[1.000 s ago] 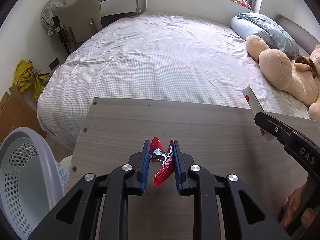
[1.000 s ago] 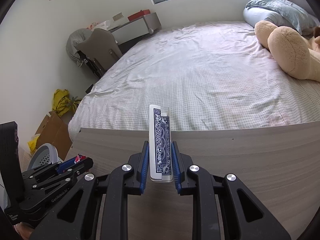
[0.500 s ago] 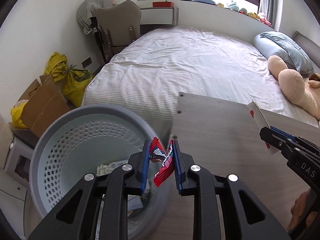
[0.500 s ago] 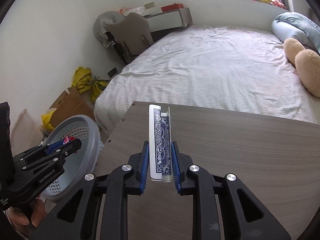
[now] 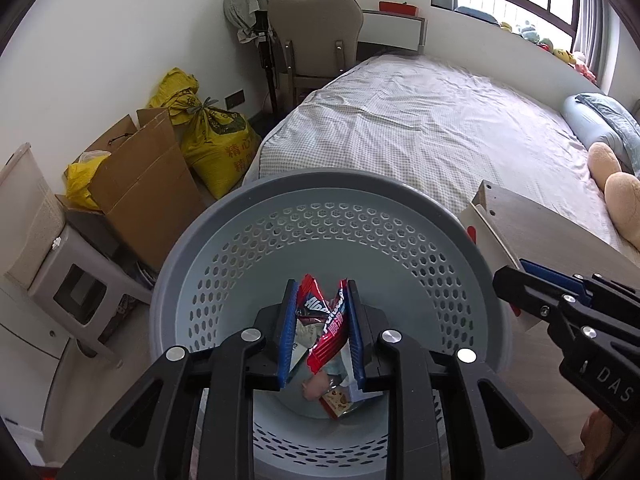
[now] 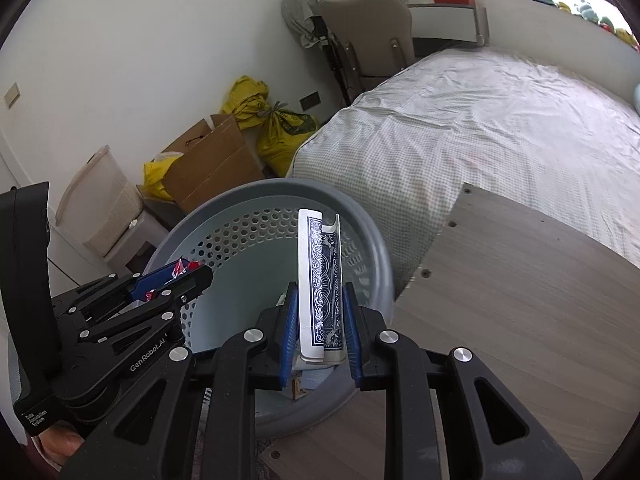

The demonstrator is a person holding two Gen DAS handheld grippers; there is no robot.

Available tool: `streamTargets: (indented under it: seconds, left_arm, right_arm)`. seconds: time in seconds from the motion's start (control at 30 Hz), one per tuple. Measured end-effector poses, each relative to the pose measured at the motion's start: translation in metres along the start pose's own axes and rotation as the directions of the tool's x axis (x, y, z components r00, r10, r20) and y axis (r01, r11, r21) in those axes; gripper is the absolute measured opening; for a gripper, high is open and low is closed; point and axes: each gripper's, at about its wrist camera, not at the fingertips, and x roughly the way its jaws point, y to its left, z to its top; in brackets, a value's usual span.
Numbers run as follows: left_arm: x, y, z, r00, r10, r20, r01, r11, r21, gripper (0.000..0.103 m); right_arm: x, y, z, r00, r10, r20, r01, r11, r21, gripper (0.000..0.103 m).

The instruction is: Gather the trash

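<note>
My left gripper (image 5: 322, 312) is shut on a crumpled red snack wrapper (image 5: 328, 332) and holds it over the open grey perforated trash basket (image 5: 328, 232). Some trash lies at the basket's bottom (image 5: 332, 396). My right gripper (image 6: 320, 320) is shut on blue-backed playing cards (image 6: 320, 280), held upright over the basket's near rim (image 6: 372, 240). The left gripper also shows in the right wrist view (image 6: 176, 280), and the right gripper with its cards in the left wrist view (image 5: 516, 276).
A wooden table (image 6: 520, 300) stands right of the basket, with the bed (image 5: 440, 120) behind it. A cardboard box (image 5: 136, 184), yellow bags (image 5: 212, 132) and a grey stool (image 5: 76, 280) stand by the wall at left. A chair (image 5: 316, 40) is at the back.
Both grippers have swung left from over the table to over the trash basket, still holding the wrapper and the cards.
</note>
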Motion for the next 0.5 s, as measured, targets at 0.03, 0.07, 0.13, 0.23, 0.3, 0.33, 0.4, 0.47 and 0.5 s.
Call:
streamTargets:
  seconds: [0.03,0.07,0.13,0.23,0.3,0.33,0.4,0.47,0.5]
  left_arm:
    - [0.0,0.004,0.0,1.0,0.002,0.0,-0.002,1.0,-0.005,0.023]
    - [0.001,0.007,0.0,1.0,0.003,0.001,-0.003,1.0,-0.011,0.023]
    - [0.001,0.013,0.001,1.0,0.002,0.001,-0.002,1.0,-0.024,0.024]
    - [0.001,0.018,0.001,1.0,0.007,0.003,-0.007,0.999,-0.035,0.035]
    - [0.002,0.019,0.001,1.0,0.026,0.001,-0.026,0.999,-0.037,0.049]
    - [0.002,0.018,0.001,0.999,0.041,0.0,-0.041,0.999,-0.037,0.058]
    - [0.001,0.021,0.0,0.999,0.049,0.0,-0.049,0.998,-0.043,0.059]
    - [0.001,0.023,0.0,0.999,0.048,-0.003,-0.048,0.997,-0.052,0.06]
    - [0.001,0.024,0.0,0.999,0.05,-0.004,-0.05,0.997,-0.055,0.06]
  right_arm:
    - [0.003,0.003,0.001,1.0,0.001,-0.007,-0.001,1.0,-0.005,0.022]
    - [0.006,0.006,0.001,1.0,0.001,-0.013,-0.001,1.0,-0.01,0.022]
    - [0.011,0.01,0.002,1.0,0.0,-0.02,0.0,1.0,-0.015,0.024]
    - [0.014,0.013,0.002,1.0,0.01,-0.028,-0.01,1.0,-0.022,0.025]
    - [0.015,0.016,0.001,1.0,0.004,-0.025,-0.005,0.999,-0.033,0.035]
    - [0.013,0.017,0.001,1.0,0.0,-0.018,-0.001,0.999,-0.036,0.045]
    - [0.012,0.018,0.001,1.0,-0.006,-0.011,0.006,0.999,-0.04,0.051]
    - [0.012,0.019,0.002,1.0,-0.013,-0.011,0.013,0.999,-0.042,0.051]
    - [0.013,0.019,0.002,1.0,-0.015,-0.012,0.015,0.999,-0.043,0.051]
